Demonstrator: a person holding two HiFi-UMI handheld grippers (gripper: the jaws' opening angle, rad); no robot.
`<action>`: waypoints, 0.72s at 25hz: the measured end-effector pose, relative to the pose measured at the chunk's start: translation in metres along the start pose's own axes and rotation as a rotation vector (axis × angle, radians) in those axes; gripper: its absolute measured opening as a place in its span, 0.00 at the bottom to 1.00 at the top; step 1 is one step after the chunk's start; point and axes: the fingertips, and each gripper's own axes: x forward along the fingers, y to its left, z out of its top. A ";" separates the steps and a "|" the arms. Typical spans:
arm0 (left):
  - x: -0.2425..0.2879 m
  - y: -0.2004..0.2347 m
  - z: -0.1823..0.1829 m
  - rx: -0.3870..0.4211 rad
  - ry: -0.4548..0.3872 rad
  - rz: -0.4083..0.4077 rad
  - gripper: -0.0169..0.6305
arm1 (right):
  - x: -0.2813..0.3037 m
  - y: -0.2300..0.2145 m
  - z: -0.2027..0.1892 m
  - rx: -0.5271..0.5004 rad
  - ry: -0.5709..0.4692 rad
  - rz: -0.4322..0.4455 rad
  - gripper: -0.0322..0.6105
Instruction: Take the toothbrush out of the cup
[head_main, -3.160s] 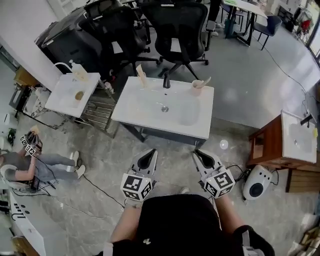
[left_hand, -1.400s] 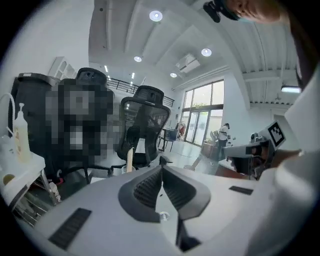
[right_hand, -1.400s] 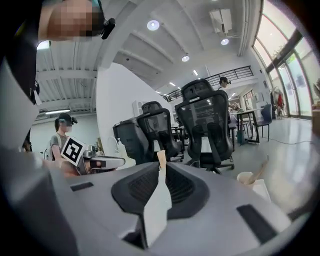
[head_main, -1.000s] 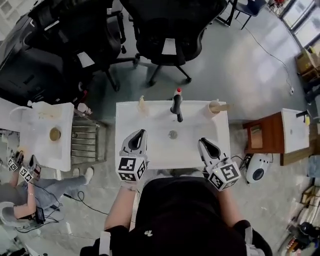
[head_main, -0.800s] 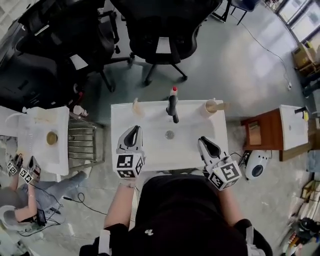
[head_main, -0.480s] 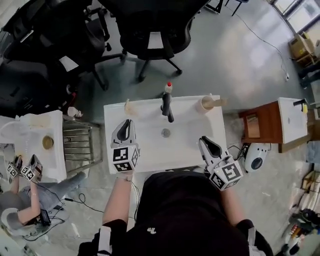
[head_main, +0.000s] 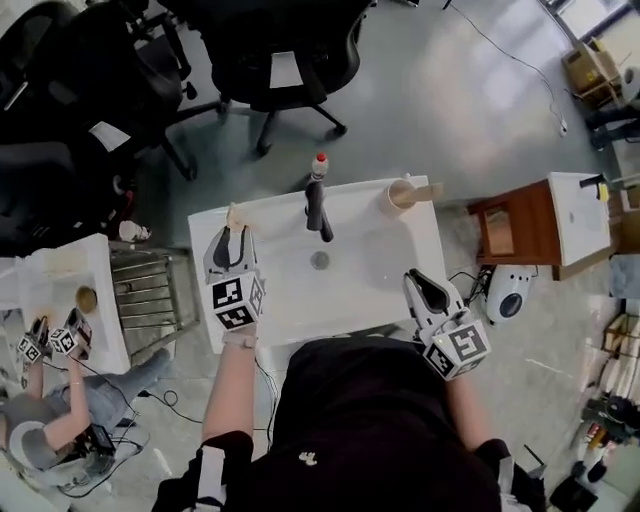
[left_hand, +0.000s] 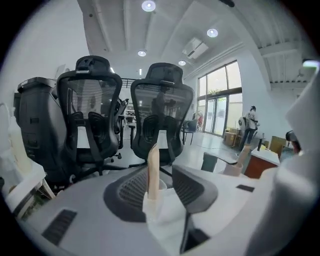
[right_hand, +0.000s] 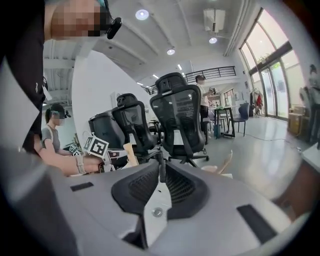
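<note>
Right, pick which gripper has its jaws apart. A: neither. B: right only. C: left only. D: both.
C: the left gripper has just been opening its jaws, which stand apart with a beige stick upright in the gap, ungripped, while the right gripper has its jaws together.

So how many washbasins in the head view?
3: middle basin before the person, left basin beside a metal rack, right basin on a wooden cabinet. Others may be hidden.
</note>
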 end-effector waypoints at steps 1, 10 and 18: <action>0.003 0.001 -0.001 -0.001 0.002 0.005 0.26 | -0.001 -0.002 0.000 0.001 0.000 -0.008 0.14; 0.021 0.011 -0.004 0.012 0.014 0.071 0.25 | -0.009 -0.013 0.000 0.013 -0.002 -0.047 0.14; 0.024 0.015 -0.004 0.025 0.035 0.095 0.08 | -0.010 -0.015 0.000 0.024 -0.009 -0.055 0.14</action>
